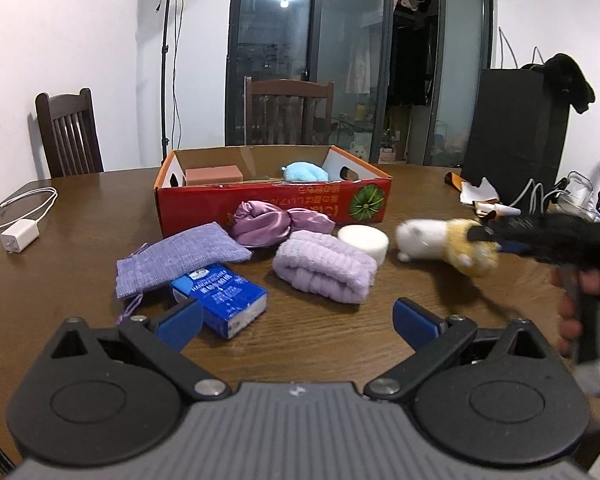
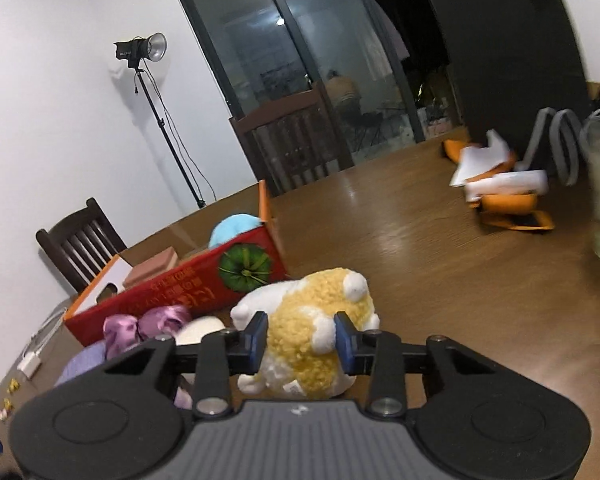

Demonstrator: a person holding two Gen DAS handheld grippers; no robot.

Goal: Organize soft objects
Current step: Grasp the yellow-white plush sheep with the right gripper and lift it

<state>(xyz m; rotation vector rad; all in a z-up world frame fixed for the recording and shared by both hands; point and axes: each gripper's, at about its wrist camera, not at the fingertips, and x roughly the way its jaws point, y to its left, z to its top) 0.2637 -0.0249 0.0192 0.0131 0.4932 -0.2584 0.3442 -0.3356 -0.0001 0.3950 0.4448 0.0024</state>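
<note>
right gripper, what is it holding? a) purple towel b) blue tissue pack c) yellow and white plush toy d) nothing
c: in the right wrist view the right gripper has its blue pads pressed on both sides of the yellow and white plush toy, while the purple towel and blue tissue pack lie on the table.

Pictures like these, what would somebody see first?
Probably the yellow-and-white plush toy, squeezed in the right tool beside the red box. That box already holds a blue plush and a pink block. The left tool is wide open, near the purple towel.
</note>
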